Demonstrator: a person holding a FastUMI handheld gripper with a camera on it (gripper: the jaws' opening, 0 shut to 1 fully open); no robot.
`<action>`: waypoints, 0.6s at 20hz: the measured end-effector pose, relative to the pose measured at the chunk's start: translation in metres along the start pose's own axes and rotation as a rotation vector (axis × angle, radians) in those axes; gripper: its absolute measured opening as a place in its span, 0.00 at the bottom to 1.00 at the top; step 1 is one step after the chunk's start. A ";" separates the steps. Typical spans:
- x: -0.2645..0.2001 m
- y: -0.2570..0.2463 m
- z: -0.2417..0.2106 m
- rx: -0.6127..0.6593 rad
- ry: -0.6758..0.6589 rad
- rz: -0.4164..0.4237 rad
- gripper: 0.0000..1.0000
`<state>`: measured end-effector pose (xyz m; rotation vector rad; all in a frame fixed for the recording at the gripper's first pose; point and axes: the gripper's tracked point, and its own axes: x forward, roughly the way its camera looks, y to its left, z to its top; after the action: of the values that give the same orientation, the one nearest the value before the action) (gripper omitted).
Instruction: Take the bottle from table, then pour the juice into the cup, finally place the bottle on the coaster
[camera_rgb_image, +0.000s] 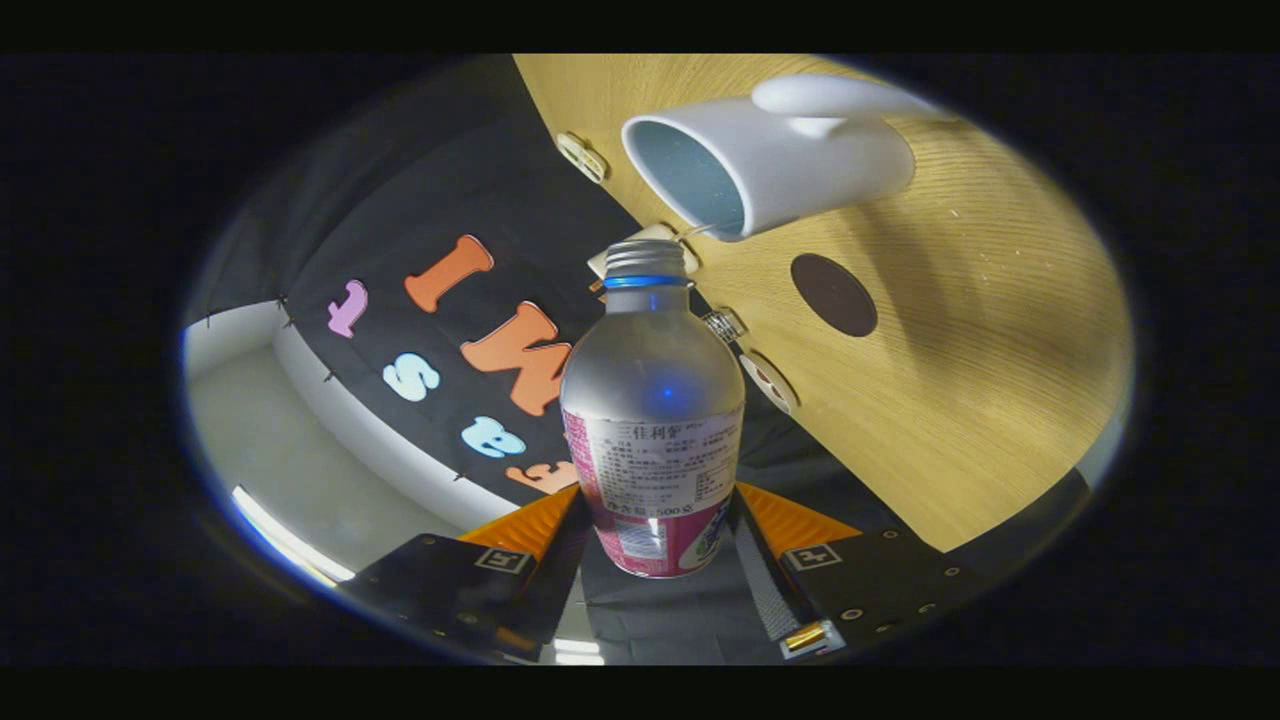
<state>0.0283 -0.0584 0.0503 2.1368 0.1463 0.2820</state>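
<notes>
My gripper (660, 535) is shut on the bottle (652, 410), both fingers pressing on its labelled lower body. The bottle is silvery with a pink and white label and a blue ring under its uncapped threaded neck. The whole view is rolled hard, so the wooden table (950, 400) stands steeply tilted and the bottle is tipped. The bottle's mouth sits just below the rim of the white cup (790, 160), whose pale blue inside faces me and whose handle points away. The dark round coaster (834, 294) lies on the table beside the cup, beyond the bottle.
Several small flat tags (582, 157) lie along the table's edge near the bottle's neck. The black cloth wall (440, 330) hangs behind the table, with a pale floor (290, 460) below it.
</notes>
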 end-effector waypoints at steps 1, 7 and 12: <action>-0.001 0.001 0.000 0.001 0.001 0.001 0.77; -0.004 0.004 -0.001 0.001 -0.004 0.011 0.77; -0.005 0.006 0.000 0.004 -0.007 0.015 0.77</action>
<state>0.0236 -0.0627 0.0547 2.1429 0.1273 0.2834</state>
